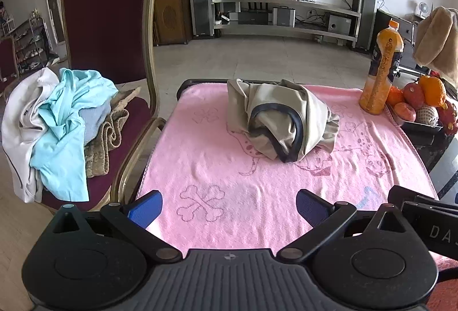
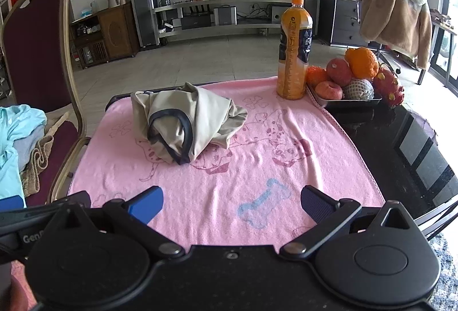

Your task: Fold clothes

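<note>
Lying bunched on the pink towel (image 1: 217, 167) mid-desk: beige garment (image 1: 280, 119), dark trim showing, not folded flat. Hovering near, both released: left tool (image 1: 229, 206), right tool (image 2: 232, 203). Likely needing spreading before folding. More clothes (image 1: 57, 122) heaped on the chair (image 1: 108, 19).

Beige garment (image 1: 279, 119) — crumpled on pink towel (image 1: 217, 167)

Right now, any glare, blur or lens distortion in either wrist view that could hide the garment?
Left wrist view: the crumpled beige garment is sharp and evenly daylit on the pink towel; fisheye bends the chair frame, and the corners are vignetted. Right wrist view: the garment is just as sharp; there is bright window washout at the right edge behind the fleece jacket, none on the garment.
</note>
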Motion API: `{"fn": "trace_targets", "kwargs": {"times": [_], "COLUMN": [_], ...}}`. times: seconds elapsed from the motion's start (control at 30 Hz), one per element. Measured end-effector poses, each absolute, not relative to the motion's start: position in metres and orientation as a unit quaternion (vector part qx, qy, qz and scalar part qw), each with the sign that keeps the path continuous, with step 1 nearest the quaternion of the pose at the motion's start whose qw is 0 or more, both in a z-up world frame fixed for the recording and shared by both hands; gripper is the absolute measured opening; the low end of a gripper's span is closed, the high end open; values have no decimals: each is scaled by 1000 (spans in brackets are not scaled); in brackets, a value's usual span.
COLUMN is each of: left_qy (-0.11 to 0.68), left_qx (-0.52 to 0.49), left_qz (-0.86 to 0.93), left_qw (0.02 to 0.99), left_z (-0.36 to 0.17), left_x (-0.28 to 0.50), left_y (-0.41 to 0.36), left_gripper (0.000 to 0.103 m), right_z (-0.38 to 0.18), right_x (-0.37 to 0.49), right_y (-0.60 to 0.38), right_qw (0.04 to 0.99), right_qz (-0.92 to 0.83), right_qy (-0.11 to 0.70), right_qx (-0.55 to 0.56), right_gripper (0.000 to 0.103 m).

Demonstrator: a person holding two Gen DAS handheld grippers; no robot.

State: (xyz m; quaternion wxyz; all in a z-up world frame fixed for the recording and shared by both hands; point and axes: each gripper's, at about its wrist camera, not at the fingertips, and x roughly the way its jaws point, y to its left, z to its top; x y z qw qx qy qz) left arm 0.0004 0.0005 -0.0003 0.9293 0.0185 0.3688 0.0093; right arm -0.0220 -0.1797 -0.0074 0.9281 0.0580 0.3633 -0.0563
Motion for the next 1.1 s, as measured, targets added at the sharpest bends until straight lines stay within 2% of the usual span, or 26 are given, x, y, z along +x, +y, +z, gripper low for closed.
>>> {"fn": "trace_targets", "kwargs": {"times": [0.27,1.1], "left_qy": [379,383], "left_qx": [29,27], "left_qz": [12,13], "left_qw": [925,923], "left_z": [-1,-7], "left_x": [5,8], "left_y": [0,0], "left_gripper": [101,101], "right_z": [-12,-13], "right_x": [-14,-16], "right_y": [-173,-176], "right_qw": [919,921], "right_qz": [-59,-57], "right_qy": [386,380], "right_qx": [50,58], "right_gripper": [103,103]}}
